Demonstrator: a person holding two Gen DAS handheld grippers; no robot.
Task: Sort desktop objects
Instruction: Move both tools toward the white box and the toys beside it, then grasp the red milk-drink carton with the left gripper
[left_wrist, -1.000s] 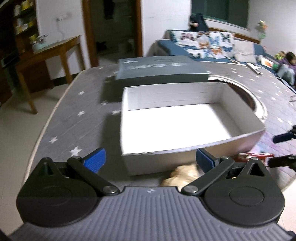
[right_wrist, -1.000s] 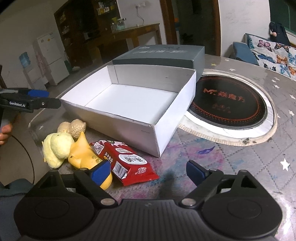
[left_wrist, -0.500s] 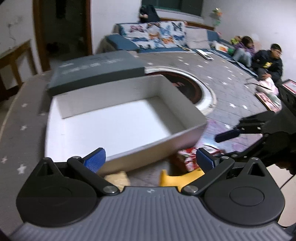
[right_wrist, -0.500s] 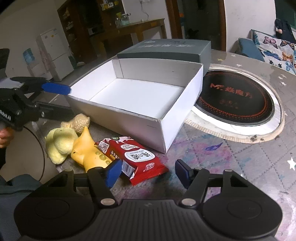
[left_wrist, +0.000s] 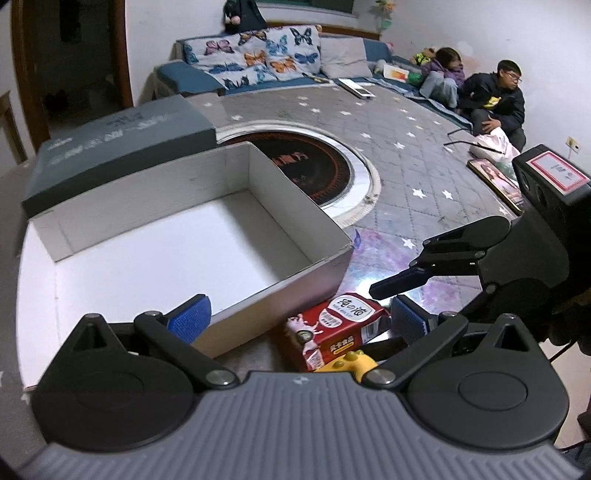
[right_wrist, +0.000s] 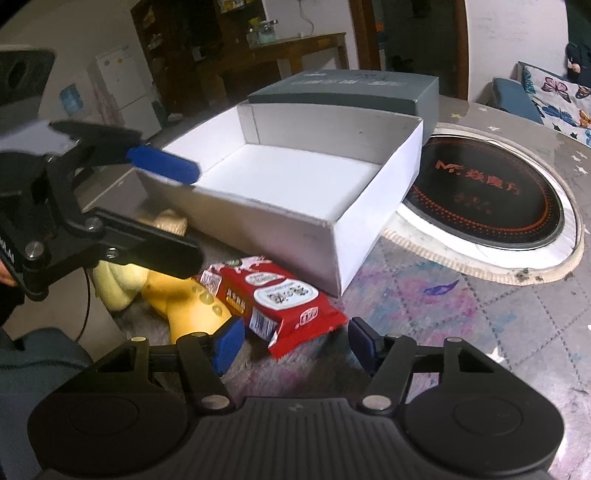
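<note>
An empty white box (right_wrist: 295, 177) (left_wrist: 159, 243) stands on the table. In front of it lie a red snack packet (right_wrist: 277, 295) (left_wrist: 336, 325), a yellow toy (right_wrist: 188, 306) (left_wrist: 351, 363), a pale yellow plush (right_wrist: 114, 284) and a tan plush (right_wrist: 170, 221). My right gripper (right_wrist: 295, 345) is open, low, just before the packet's near end. My left gripper (left_wrist: 299, 319) is open and empty, hovering above the packet and the box's front wall; it also shows in the right wrist view (right_wrist: 162, 206).
A dark grey lid (right_wrist: 343, 90) (left_wrist: 110, 147) lies behind the box. A round black cooktop (right_wrist: 484, 199) is set in the star-patterned table to the right. A sofa (left_wrist: 258, 59) and two seated people (left_wrist: 491, 96) are beyond the table.
My left gripper has swung right, from the box's left side to over the packet and yellow toy. My right gripper has moved closer to the packet and its jaws have narrowed a little.
</note>
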